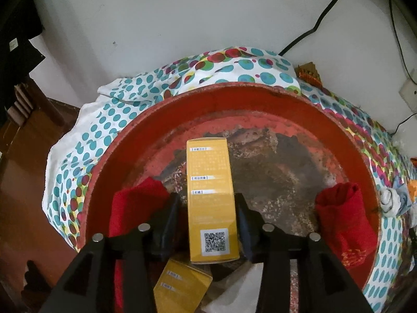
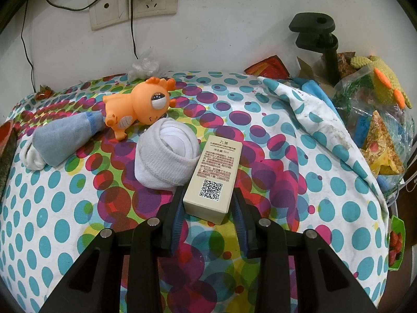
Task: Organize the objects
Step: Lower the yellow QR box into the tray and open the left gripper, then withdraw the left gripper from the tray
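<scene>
In the left wrist view, my left gripper (image 1: 208, 203) is shut on a yellow box (image 1: 210, 198) with a QR code, held over a worn red basin (image 1: 260, 104). Two red socks (image 1: 135, 203) (image 1: 341, 216) and a second yellow box (image 1: 182, 287) lie in the basin. In the right wrist view, my right gripper (image 2: 207, 195) has its fingers on both sides of a cream box (image 2: 212, 177) with a QR code, which lies on the dotted cloth (image 2: 78, 208) beside a rolled white sock (image 2: 164, 154).
An orange toy dragon (image 2: 138, 107) and a blue-and-white sock (image 2: 60, 140) lie further back left. A cluttered bag with a knitted yellow toy (image 2: 380, 83) and a black clamp (image 2: 320, 39) stand at the right. Wall sockets (image 2: 133, 7) with cables are behind.
</scene>
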